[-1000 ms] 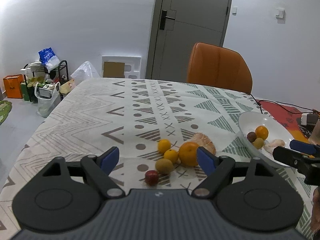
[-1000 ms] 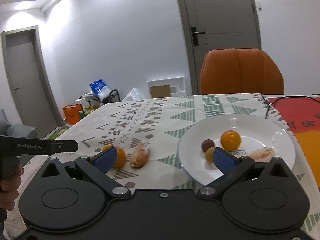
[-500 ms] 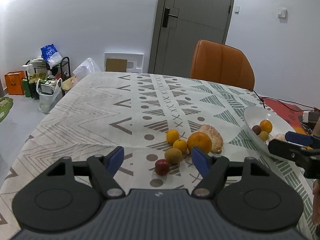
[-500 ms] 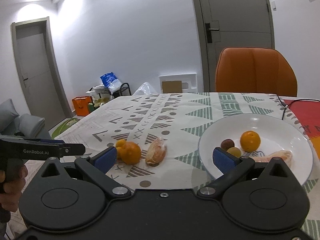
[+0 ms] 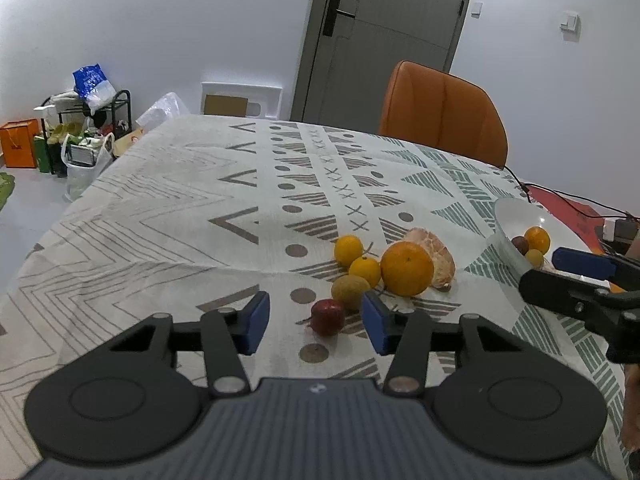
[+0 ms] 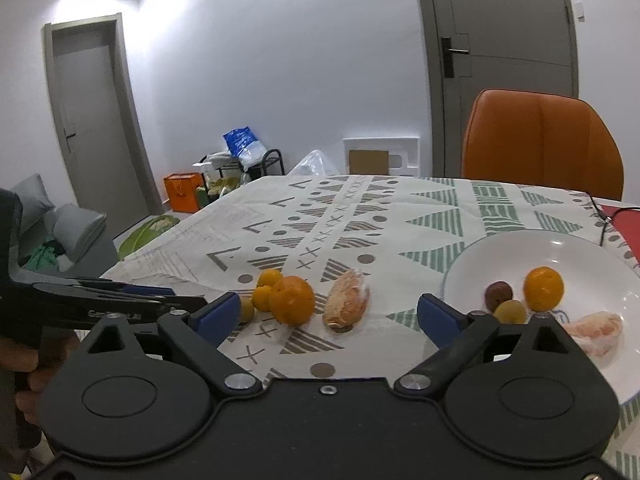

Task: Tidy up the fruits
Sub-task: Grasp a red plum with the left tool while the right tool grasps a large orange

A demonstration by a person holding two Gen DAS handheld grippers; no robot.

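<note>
On the patterned tablecloth lies a cluster of fruit: a large orange [image 5: 407,268], two small oranges [image 5: 349,250], a brownish-green fruit [image 5: 351,286], a small red fruit [image 5: 328,316] and a peeled citrus half [image 5: 434,254]. My left gripper [image 5: 316,322] hovers low over the red fruit. Its jaws are closing with the fruit between them, and the pads are clear of it. My right gripper [image 6: 328,316] is wide, its jaws closing slightly, with the peeled citrus half [image 6: 346,304] beyond its fingers. The white plate [image 6: 500,248] holds an orange [image 6: 544,288], two small fruits and a peeled segment [image 6: 596,330].
An orange chair [image 5: 442,112] stands at the table's far side. A black cable [image 5: 560,200] runs over a red mat by the plate [image 5: 504,220]. The right gripper's fingers [image 5: 580,276] reach in near the plate. Bags and a rack [image 5: 80,128] sit on the floor at left.
The left gripper's jaws have narrowed and it has sunk closer to the red fruit. The right gripper has swung left, so the peeled citrus half now lies between its fingers.
</note>
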